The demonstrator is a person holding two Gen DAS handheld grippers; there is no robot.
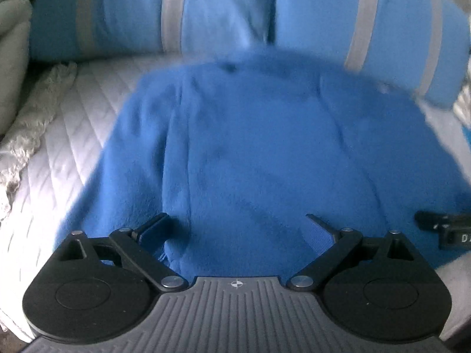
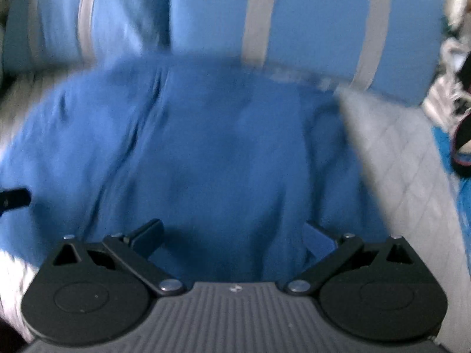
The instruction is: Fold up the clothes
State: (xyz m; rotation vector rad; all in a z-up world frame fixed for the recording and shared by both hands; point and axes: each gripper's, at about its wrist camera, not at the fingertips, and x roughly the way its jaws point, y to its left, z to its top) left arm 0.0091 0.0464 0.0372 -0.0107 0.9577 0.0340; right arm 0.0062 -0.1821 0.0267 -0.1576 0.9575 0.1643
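Blue fleece fills the gap between the spread fingers of the left hand-held gripper (image 1: 237, 223), whose jaws stand wide apart over the near hem of the garment (image 1: 250, 147). The right hand-held gripper (image 2: 235, 229) is likewise wide open above the same cloth, farther right along that hem. The garment lies flat on a white quilted mattress (image 1: 59, 147), its far edge against light blue pillows (image 1: 220, 8) with grey stripes.
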